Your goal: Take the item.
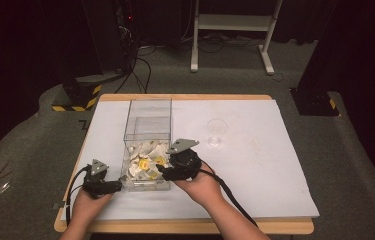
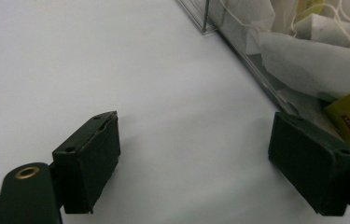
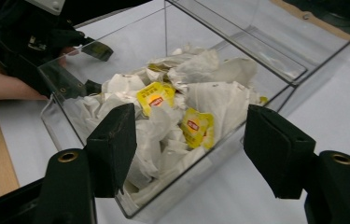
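At the white table's (image 1: pixel 275 165) near edge, the left gripper (image 1: pixel 106 186) sits just beside the clear rectangular plastic bin (image 1: pixel 147 112), jaws spread and empty. The right gripper (image 1: pixel 167 172), jaws also wide apart, hangs over white-and-yellow paper tea bags (image 3: pixel 172 112) heaped inside. Farther right stands a small clear plastic cup (image 1: pixel 216 131).

The bin (image 1: pixel 147 131) looks like clear glossy plastic, the tea bags (image 3: pixel 163 116) inside thin crinkly white paper with shiny yellow tags. Table (image 1: pixel 270 165) has a smooth matt white top with wood edging. Gripper pads (image 3: pixel 112 147) are matt black.
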Motion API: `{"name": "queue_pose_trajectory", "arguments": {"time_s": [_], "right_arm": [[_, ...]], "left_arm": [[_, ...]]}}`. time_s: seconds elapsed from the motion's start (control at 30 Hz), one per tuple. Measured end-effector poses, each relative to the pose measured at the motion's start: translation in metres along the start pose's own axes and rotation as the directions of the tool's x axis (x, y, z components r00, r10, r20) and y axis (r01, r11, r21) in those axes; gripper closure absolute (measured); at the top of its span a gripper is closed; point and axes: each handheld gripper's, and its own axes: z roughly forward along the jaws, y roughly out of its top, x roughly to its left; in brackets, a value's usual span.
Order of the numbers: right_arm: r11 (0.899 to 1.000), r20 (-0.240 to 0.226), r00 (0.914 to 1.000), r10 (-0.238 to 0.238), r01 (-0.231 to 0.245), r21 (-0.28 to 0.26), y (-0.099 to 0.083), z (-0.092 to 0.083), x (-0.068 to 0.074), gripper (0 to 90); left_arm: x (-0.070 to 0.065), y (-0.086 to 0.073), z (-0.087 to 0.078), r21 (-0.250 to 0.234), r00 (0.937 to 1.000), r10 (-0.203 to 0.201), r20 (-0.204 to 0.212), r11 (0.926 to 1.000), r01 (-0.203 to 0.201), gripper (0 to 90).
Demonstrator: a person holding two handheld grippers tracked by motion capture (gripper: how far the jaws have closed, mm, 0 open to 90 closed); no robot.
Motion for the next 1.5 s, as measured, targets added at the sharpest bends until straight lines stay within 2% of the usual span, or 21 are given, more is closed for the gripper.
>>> {"name": "queue_pose_trajectory", "arguments": {"time_s": [0.2,0.6,0.77,0.93,1.13,1.2,1.5], "right_arm": [[1.000,-0.042,0.9991,-0.009,0.010,0.018,0.001,0.010,0.008,37.5],[0.998,-0.048,0.9985,-0.025,0.028,0.048,-0.002,0.019,0.014,39.4],[0.997,-0.052,0.9980,-0.036,0.039,0.061,-0.003,0.021,0.016,43.8],[0.996,-0.063,0.9974,-0.034,0.039,0.077,-0.006,0.023,0.017,52.4],[0.995,-0.069,0.9971,-0.033,0.039,0.091,-0.007,0.023,0.017,56.9],[0.994,-0.076,0.9964,-0.037,0.045,0.102,-0.007,0.023,0.016,61.9],[0.991,-0.080,0.9961,-0.037,0.047,0.123,-0.008,0.025,0.017,70.5]], "left_arm": [[0.000,0.000,0.000,0.000,1.0000,0.000,0.000,1.0000,0.000,16.7],[0.000,0.000,0.000,0.000,1.0000,0.002,0.000,1.0000,-0.002,16.8],[0.000,0.000,0.000,0.000,1.0000,0.003,0.000,1.0000,-0.003,16.8],[0.000,0.000,0.000,0.001,1.0000,0.002,0.000,1.0000,-0.002,16.7],[0.000,0.000,0.000,-0.002,1.0000,0.002,-0.001,1.0000,-0.002,16.8],[0.000,0.000,0.000,0.000,1.0000,0.000,0.000,1.0000,0.000,16.8],[0.000,0.000,0.000,-0.001,1.0000,0.002,-0.001,1.0000,-0.002,16.8]]}}
